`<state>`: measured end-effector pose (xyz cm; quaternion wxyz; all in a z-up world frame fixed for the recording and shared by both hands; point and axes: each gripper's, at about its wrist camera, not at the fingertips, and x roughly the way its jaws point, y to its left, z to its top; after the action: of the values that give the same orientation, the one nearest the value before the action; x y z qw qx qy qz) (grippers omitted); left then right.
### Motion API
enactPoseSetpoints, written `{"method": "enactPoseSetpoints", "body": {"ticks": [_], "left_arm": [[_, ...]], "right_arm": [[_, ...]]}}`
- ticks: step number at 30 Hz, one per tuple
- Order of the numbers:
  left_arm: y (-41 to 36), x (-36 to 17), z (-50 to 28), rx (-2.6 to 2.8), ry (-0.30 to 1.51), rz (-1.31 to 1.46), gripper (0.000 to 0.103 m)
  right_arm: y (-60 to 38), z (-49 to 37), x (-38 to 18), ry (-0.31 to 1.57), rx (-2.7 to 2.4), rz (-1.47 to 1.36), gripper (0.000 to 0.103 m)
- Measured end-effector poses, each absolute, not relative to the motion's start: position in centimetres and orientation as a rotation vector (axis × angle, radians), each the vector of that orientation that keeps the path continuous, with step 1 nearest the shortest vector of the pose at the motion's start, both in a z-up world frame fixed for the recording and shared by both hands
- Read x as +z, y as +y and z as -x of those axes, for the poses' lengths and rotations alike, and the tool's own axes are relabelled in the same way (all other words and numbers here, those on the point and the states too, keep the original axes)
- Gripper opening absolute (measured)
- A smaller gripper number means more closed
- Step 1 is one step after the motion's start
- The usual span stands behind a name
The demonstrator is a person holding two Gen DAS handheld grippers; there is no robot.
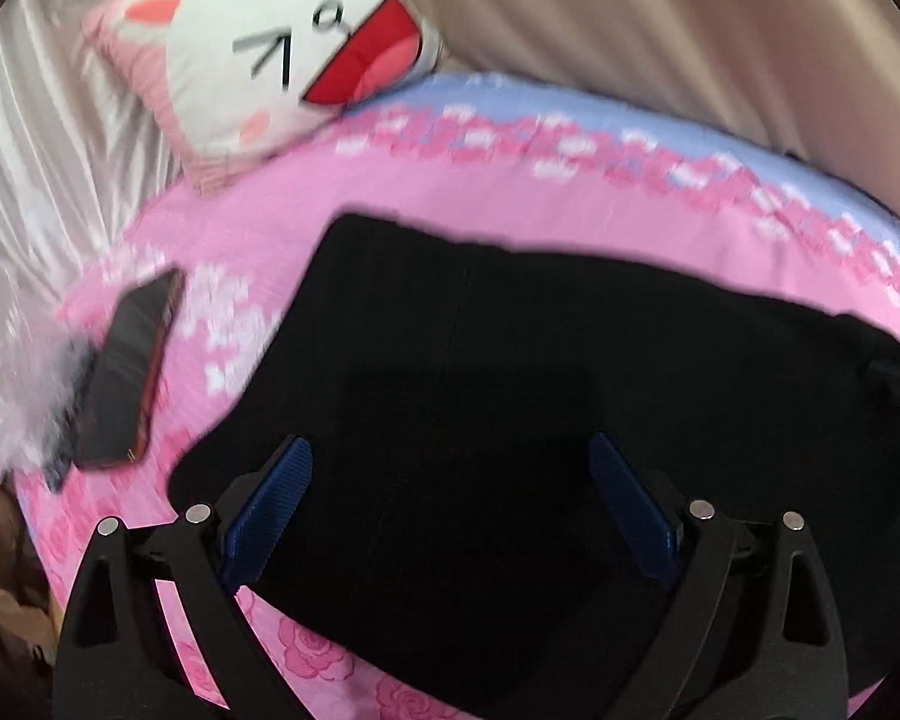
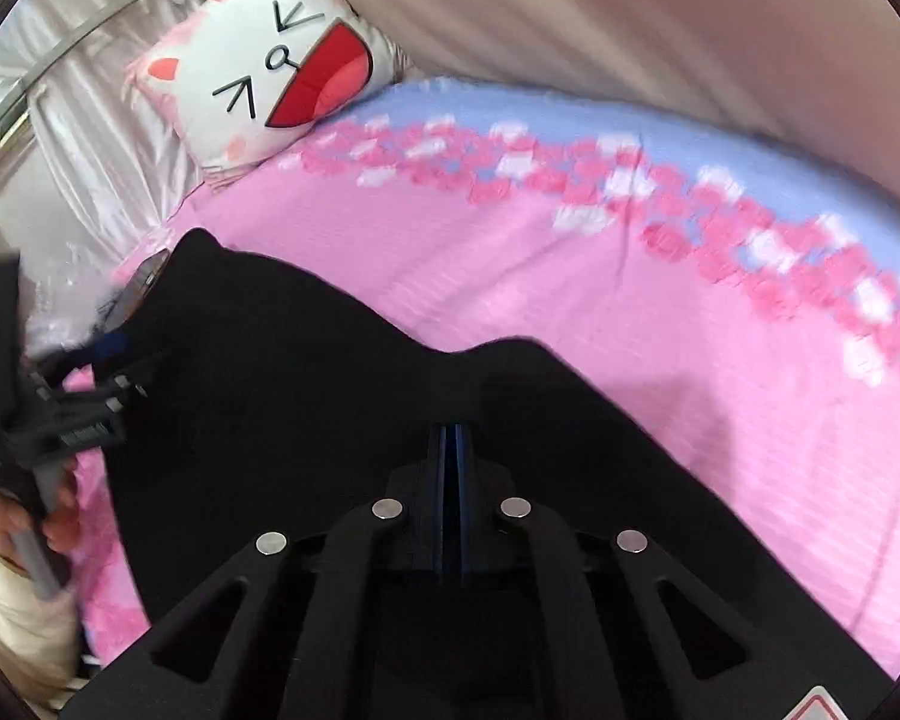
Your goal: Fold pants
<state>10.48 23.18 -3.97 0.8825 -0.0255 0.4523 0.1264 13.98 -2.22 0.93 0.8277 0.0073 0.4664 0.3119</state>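
Observation:
Black pants (image 1: 510, 360) lie spread on a pink flowered bed sheet (image 1: 426, 180). My left gripper (image 1: 450, 456) hovers over their near part with its blue-padded fingers (image 1: 270, 504) wide apart and nothing between them. In the right wrist view the pants (image 2: 306, 396) run from the left toward the camera. My right gripper (image 2: 450, 438) has its blue pads pressed together; a raised ridge of the black cloth sits at the tips, and the pads appear to pinch it. The left gripper (image 2: 99, 354) shows at the left edge, held by a hand.
A dark phone (image 1: 126, 366) lies on the sheet left of the pants; it also shows in the right wrist view (image 2: 141, 285). A white and pink cat-face pillow (image 1: 270, 66) (image 2: 258, 72) leans at the head. A beige wall (image 1: 660, 24) runs behind the bed. Shiny curtain (image 1: 42, 138) hangs at left.

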Motion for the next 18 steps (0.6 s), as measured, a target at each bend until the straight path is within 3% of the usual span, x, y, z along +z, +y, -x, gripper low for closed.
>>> {"method": "enactPoseSetpoints", "body": {"ticks": [1,2,3,5,10,11,15,18], "left_arm": [[23.4,-4.2,-10.1,0.254,0.944,0.061,0.091],[23.6,-4.5,-9.5,0.243,0.944,0.05,0.092],[23.6,-4.8,-8.9,0.237,0.939,0.031,0.092],[23.6,-5.1,-8.0,0.221,0.925,0.006,0.092],[23.6,-5.1,-7.5,0.205,0.913,0.011,0.094],[23.6,-5.1,-7.5,0.203,0.909,0.014,0.094],[23.5,-5.3,-7.3,0.206,0.894,0.004,0.095],[23.7,-5.3,-7.3,0.205,0.892,0.015,0.096]], "right_arm": [[-3.4,-14.2,2.0,0.959,0.673,-0.054,0.008],[-4.3,-14.8,2.8,0.948,0.668,-0.094,0.017],[-5.3,-15.7,3.2,0.952,0.668,-0.149,0.036],[-7.0,-19.0,2.1,1.092,0.728,-0.287,0.058],[-6.4,-22.1,-2.0,1.369,0.794,-0.365,0.056],[-6.0,-22.0,-2.1,1.392,0.807,-0.334,0.053],[-4.6,-20.8,-1.2,1.438,0.876,-0.239,0.025],[-3.9,-19.5,0.1,1.447,0.933,-0.156,0.021]]}}
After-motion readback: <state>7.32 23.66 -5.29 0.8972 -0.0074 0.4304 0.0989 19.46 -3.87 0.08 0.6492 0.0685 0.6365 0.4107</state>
